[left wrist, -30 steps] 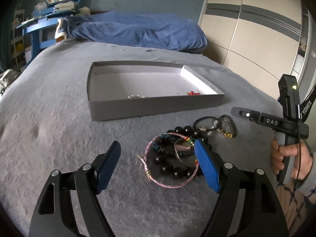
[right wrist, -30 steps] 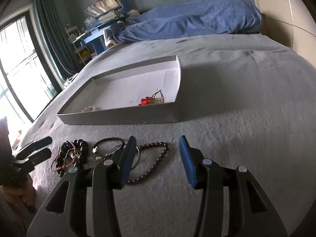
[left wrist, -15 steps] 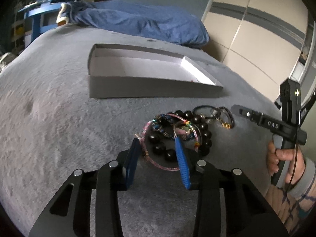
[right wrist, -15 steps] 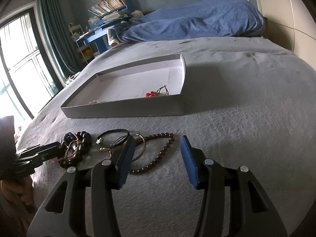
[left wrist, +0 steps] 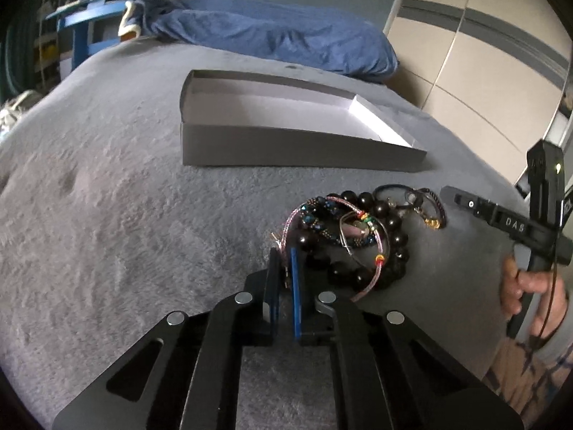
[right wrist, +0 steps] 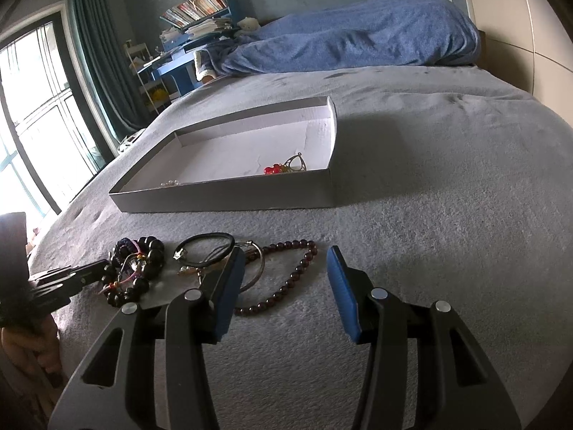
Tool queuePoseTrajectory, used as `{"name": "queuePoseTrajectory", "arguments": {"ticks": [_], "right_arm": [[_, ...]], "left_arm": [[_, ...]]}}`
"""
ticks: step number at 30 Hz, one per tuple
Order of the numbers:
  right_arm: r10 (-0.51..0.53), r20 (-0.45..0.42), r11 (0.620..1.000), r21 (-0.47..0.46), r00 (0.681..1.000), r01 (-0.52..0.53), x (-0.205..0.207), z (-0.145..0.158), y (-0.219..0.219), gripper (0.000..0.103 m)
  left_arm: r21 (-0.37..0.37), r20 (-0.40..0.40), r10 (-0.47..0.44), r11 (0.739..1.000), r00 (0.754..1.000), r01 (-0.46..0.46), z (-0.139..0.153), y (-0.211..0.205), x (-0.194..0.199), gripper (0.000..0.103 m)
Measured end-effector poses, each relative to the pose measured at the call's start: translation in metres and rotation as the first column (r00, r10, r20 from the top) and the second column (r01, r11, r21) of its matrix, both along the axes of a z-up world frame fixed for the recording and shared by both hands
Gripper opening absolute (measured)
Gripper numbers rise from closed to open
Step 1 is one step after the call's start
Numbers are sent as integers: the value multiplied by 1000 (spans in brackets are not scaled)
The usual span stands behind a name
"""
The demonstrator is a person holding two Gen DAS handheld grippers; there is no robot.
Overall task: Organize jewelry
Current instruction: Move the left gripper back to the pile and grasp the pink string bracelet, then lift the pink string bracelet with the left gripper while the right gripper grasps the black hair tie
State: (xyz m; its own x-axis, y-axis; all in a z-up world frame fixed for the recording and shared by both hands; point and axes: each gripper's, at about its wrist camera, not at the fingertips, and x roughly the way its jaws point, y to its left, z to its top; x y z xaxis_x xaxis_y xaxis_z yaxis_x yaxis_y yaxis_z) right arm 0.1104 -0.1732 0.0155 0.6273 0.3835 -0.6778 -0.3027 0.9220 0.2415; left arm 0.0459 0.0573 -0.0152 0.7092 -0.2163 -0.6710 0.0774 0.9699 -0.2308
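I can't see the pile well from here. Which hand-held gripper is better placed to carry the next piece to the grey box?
Left. The left hand-held gripper is already pinched on the pink cord bracelet, with the grey box straight ahead. The right hand-held gripper hangs open above the dark red bead strand, holding nothing.

Grey bed (right wrist: 429,197), blue duvet (right wrist: 358,43), teal curtain (right wrist: 100,71), window (right wrist: 32,125)

Both low over the grey bed (left wrist: 107,197), facing the box (left wrist: 286,147) — left close on the jewelry pile (left wrist: 351,240), right further back; shared: box, pile (right wrist: 132,272).
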Motion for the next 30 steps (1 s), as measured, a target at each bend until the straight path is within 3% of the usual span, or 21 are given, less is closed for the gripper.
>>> {"name": "queuePoseTrajectory", "arguments": {"ticks": [7,13,16,19,30], "right_arm": [[44,4,999,-23,999,-44,-3,-1,6,48],[68,23,997,-34,997,-67,-6,2,11,48],[103,24,993,-65,994,-102,-6,4,22,48],[134,18,988,-78,991,-132,-4,7,35,48],[252,-57,950,-173,966,-258,23,2,81,48]], "left_arm": [[17,39,31,999,999,-32,8,9,-6,6],[5,63,131,991,989,-131,17,45,-11,6],[-12,30,176,984,984,-175,10,61,-10,6],[-19,5,165,986,986,-165,3,61,-10,6],[14,-6,117,993,993,-117,2,53,-6,29]]}}
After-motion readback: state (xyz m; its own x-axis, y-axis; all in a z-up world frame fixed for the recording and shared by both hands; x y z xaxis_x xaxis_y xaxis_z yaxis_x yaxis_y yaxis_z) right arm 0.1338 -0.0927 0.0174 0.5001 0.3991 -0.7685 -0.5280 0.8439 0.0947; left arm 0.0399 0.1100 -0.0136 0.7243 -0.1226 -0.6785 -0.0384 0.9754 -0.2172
